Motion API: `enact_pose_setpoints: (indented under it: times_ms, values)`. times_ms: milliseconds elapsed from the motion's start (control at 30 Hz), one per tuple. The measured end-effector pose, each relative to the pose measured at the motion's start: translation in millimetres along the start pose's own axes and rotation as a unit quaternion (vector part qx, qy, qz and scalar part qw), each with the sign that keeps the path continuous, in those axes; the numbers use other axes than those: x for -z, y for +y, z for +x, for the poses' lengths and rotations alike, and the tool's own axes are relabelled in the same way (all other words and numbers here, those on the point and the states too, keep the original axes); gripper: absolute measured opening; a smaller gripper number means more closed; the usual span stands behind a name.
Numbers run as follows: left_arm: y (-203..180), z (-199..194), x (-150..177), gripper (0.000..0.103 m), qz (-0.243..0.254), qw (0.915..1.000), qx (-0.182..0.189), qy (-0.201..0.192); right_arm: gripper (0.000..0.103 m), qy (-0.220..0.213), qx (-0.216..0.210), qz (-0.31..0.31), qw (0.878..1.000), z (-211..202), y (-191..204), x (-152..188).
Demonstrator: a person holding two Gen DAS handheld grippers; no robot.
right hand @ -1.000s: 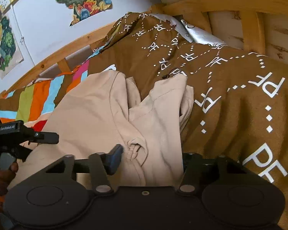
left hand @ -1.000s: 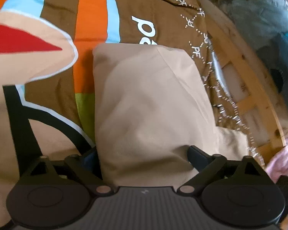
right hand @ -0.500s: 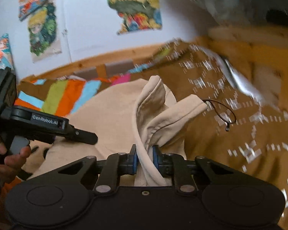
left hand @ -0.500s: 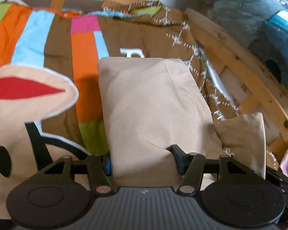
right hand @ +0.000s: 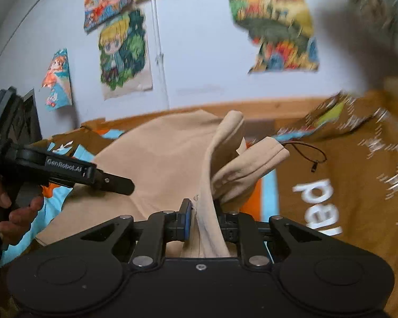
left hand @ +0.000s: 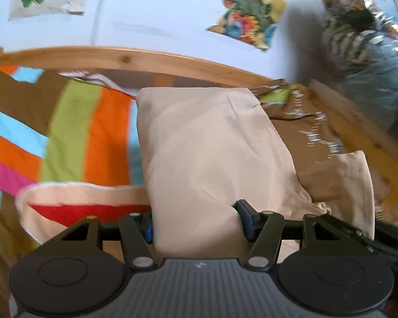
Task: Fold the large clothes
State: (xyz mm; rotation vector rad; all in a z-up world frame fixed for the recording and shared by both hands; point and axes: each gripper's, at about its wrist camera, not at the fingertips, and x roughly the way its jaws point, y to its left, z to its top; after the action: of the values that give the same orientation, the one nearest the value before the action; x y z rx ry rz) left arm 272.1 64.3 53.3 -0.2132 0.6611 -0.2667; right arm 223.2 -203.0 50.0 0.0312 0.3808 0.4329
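Note:
A large beige garment lies lifted over the bed, its near edge bunched between the fingers of my left gripper, which is shut on it. A sleeve-like flap hangs to the right. In the right wrist view the same beige garment rises in a narrow fold from my right gripper, shut on that fold. The left gripper shows there at the left, held by a hand, its fingertips against the cloth.
A brown blanket with bright stripes and white print covers the bed. A wooden bed rail runs along the far side below a white wall with posters. Piled clothes sit at the right. A dark cord trails off the garment.
Both grippers have risen and tilted up, bringing the wall and posters into view. The garment's edge has come up with them. The right gripper closed on the fold about a second ago.

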Motion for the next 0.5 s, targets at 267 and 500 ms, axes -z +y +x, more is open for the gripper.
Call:
enact_pose_setpoints:
  times_ms: [267, 500]
  values:
    - [47, 53, 37, 0.073, -0.036, 0.9969, -0.054, 0.043, 0.047, 0.088, 0.038, 0.084, 0.992, 35, -39, 42]
    - [50, 54, 44, 0.085, -0.05, 0.9963, -0.055, 0.042, 0.062, 0.084, 0.072, 0.092, 0.99, 22, -57, 46]
